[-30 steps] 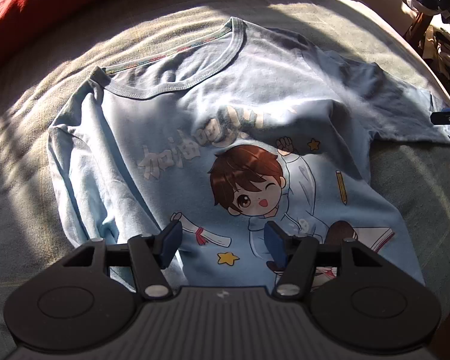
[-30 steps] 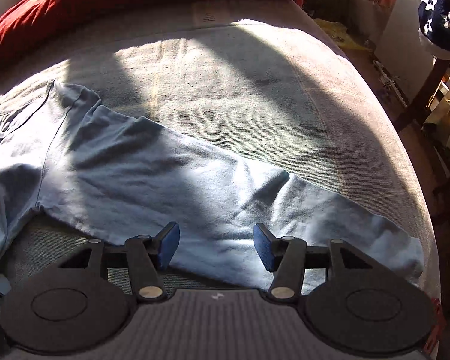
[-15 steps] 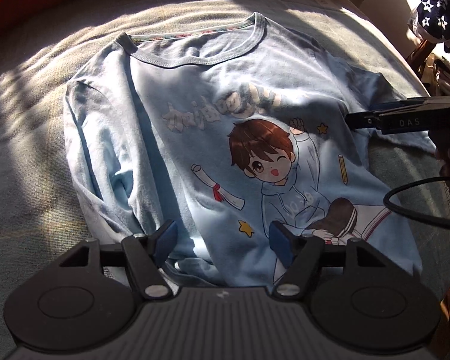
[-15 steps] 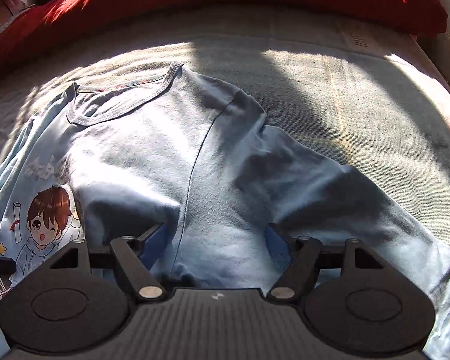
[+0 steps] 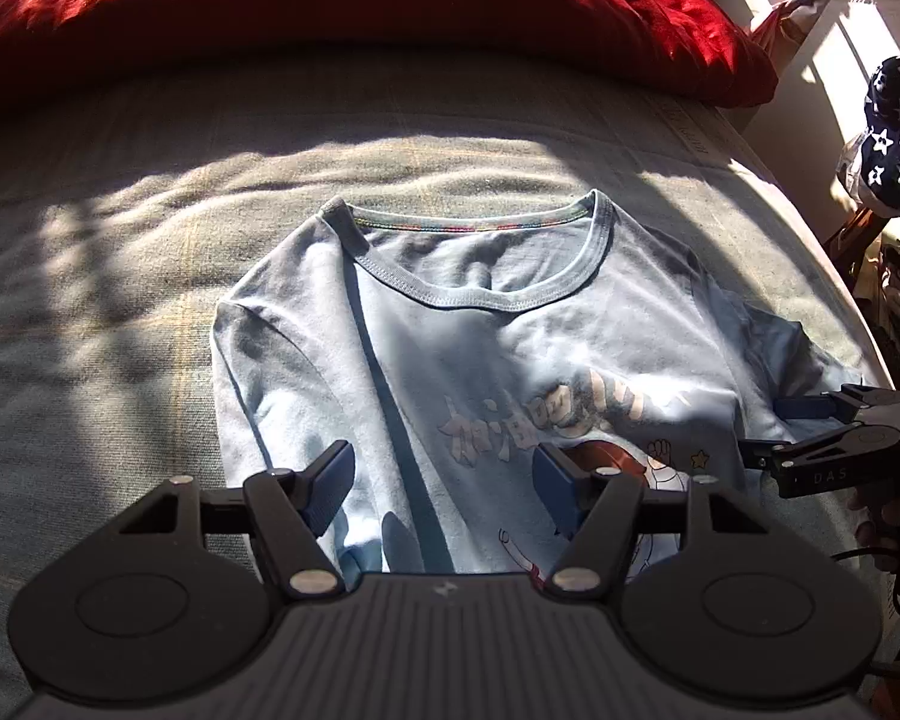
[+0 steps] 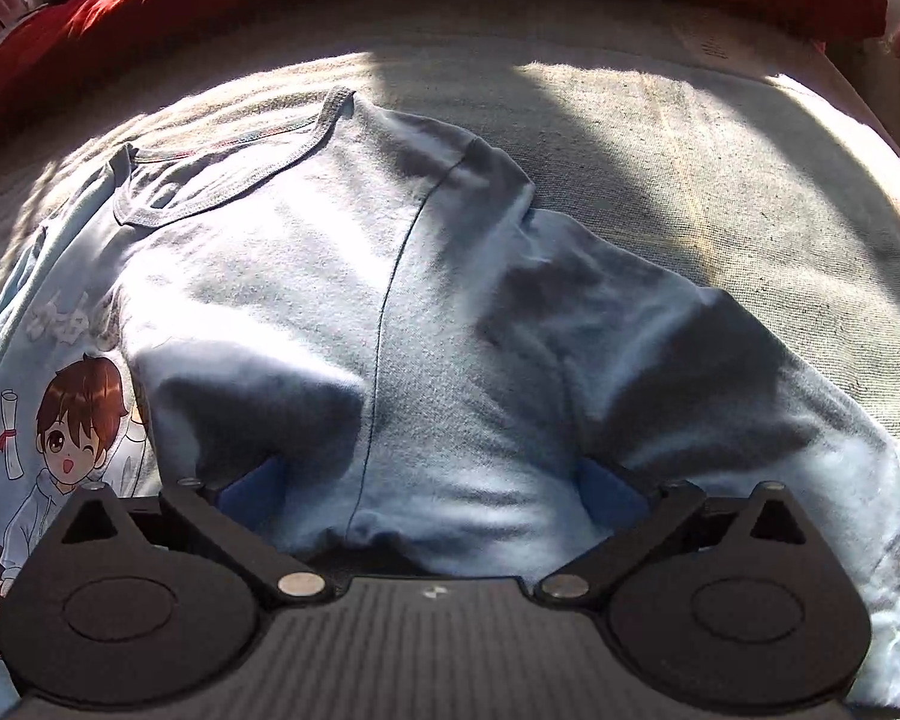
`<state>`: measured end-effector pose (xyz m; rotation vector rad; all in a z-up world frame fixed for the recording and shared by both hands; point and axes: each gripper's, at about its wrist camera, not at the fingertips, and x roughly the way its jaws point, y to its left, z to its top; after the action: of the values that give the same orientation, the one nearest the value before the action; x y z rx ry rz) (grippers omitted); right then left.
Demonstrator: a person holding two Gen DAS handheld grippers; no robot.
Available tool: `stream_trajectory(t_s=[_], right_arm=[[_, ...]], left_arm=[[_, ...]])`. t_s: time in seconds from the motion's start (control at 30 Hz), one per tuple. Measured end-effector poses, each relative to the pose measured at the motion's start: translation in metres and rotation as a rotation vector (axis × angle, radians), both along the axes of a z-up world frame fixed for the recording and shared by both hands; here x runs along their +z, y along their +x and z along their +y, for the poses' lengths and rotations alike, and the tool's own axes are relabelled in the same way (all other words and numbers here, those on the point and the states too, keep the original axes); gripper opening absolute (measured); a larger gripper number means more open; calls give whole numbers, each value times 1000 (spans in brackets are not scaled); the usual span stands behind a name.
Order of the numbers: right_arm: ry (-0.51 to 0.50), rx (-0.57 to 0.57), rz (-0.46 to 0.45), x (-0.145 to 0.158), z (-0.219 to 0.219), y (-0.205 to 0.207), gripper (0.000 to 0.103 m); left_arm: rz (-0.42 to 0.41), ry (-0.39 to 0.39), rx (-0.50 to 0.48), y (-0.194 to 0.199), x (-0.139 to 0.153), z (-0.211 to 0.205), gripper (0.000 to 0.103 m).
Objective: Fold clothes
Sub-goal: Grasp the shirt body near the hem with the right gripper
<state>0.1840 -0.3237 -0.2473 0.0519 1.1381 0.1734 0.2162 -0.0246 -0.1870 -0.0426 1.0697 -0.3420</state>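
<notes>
Surface: grey-beige woven bed cover [image 5: 150, 276], patched with hard sunlight and shadow.
Background: red pillow [image 5: 354, 6] along the far edge of the cover, beyond the shirt's collar; dark star-print fabric [image 5: 897, 132] hangs off the cover's right side.
Shirt: light blue T-shirt [image 5: 462, 348] lies print side up in the middle of the cover, collar [image 5: 480, 294] toward the red pillow. Cartoon boy print [image 6: 81, 420] and pale characters on the chest.
Shirt, left side: the sleeve on this side is folded in over the body, giving a straight edge.
Shirt, right side: long sleeve [image 6: 750, 372] runs out from the shoulder across the cover, away from the body, partly in shadow.
Left gripper: left gripper [image 5: 444, 480] hangs over the shirt's lower chest, fingers spread apart, nothing between them; cannot tell whether the tips touch the cloth.
Right gripper: right gripper [image 6: 432, 489] sits low at the shirt's right side, near the armpit seam. Fingers spread wide, with a raised bulge of cloth between them, not pinched. In the left wrist view its black fingers [image 5: 810, 408] lie at the shirt's right edge.
Hand: part of a hand [image 5: 888, 516] grips the right tool, off the shirt's right side.
</notes>
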Motion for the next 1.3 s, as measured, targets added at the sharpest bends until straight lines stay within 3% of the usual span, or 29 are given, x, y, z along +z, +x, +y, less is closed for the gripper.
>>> stream_trajectory(t_s=[0.17, 0.33, 0.4, 0.43, 0.53, 0.8, 1.0, 1.17, 1.3], right_arm=[[-11, 10, -12, -1, 1, 0, 103], [-6, 21, -28, 0, 0, -2, 103], [-6, 25, -30, 0, -1, -2, 103], [-5, 27, -32, 0, -1, -2, 103], [-2, 29, -42, -1, -2, -2, 103], [-3, 38, -43, -1, -1, -1, 103], [-9, 50, -43, -1, -1, 0, 103], [-15, 49, -42, -2, 1, 0, 103], [-18, 50, -39, -2, 1, 0, 103]], left_arm=[[-14, 19, -11, 34, -22, -12, 68], [26, 37, 85, 53, -41, 27, 68], [29, 136, 121, 59, -40, 37, 67], [31, 144, 136, 62, -36, 42, 64], [36, 28, 186, 61, -22, 61, 66], [105, -83, 205, 20, -29, 58, 70], [65, -19, 112, 4, -38, 51, 80], [85, 14, 128, -3, -18, 50, 76], [99, 8, 124, -32, -6, 49, 76]])
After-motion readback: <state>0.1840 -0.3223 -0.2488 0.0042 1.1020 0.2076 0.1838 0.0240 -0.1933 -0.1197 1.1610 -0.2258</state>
